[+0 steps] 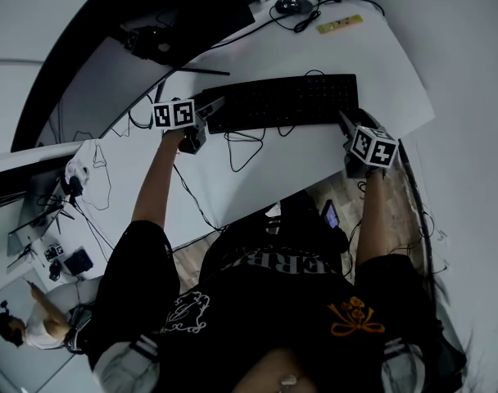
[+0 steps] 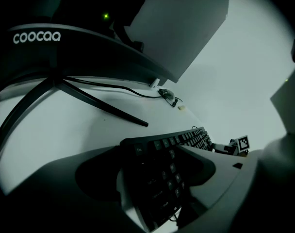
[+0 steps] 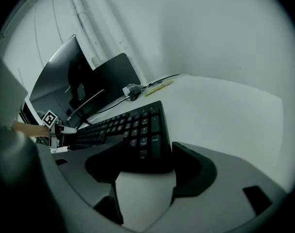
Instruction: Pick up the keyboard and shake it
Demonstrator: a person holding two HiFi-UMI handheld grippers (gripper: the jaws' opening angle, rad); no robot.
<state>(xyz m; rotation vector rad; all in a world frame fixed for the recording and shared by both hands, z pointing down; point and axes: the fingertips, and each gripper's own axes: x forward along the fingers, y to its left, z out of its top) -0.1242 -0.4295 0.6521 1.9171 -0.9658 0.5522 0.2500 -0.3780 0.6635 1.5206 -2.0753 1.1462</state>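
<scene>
The left gripper (image 2: 162,178) has its jaws spread wide, one on each side of the left end of a black keyboard (image 2: 159,147). The end with the Esc key sits in the gap between them. The right gripper (image 3: 145,166) also has its jaws wide apart, with the keyboard's (image 3: 133,130) right end, the number pad, between them. The light is dim, but neither pair seems to press on the keyboard's edges. In both gripper views the other gripper's marker cube shows at the far end of the keyboard.

From the head view, the keyboard (image 1: 286,101) lies flat on a white surface (image 1: 298,162), running left to right. The left gripper (image 1: 208,111) is at one end and the right gripper (image 1: 347,125) at the other, each at the end of a bare forearm. A thin cable (image 1: 245,146) loops on the surface just in front of the keyboard.

Behind the keyboard stands a dark curved monitor (image 2: 36,38) on a thin-legged stand (image 1: 151,41). Farther back on the surface are a dark mouse (image 1: 292,5) and a small yellow strip (image 1: 339,24), well apart from the keyboard.
</scene>
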